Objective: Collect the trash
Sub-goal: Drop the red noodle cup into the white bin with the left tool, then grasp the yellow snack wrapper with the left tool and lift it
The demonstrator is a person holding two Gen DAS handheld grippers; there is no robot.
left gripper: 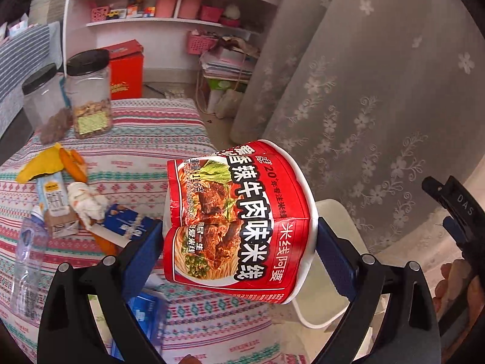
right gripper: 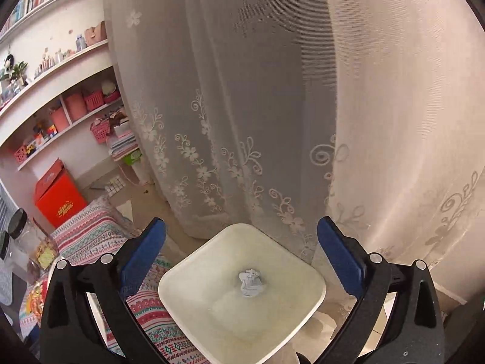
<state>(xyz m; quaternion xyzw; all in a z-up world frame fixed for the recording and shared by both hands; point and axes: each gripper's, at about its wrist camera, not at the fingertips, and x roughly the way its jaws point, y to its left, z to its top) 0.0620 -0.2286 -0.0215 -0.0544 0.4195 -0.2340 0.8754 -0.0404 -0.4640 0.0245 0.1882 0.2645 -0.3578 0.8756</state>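
My left gripper [left gripper: 239,230] is shut on a red instant-noodle cup [left gripper: 230,200], held on its side between the blue pads, off the table's right edge. A white bin [left gripper: 327,306] shows partly below and behind the cup. On the patterned tablecloth [left gripper: 136,157] lie orange peel [left gripper: 45,163], a milk carton [left gripper: 54,197], a crumpled tissue [left gripper: 86,203], a blue packet [left gripper: 127,224] and a plastic bottle [left gripper: 28,261]. My right gripper [right gripper: 242,224] stands open and empty over the bin [right gripper: 169,285], which holds a crumpled wad [right gripper: 251,282].
Two black-lidded jars [left gripper: 89,94] stand at the table's far left. A lace curtain [right gripper: 242,91] hangs right behind the bin. A red box [right gripper: 57,197] and pink shelves [left gripper: 169,21] lie beyond the table. One finger [left gripper: 454,206] of the right gripper shows at the right edge.
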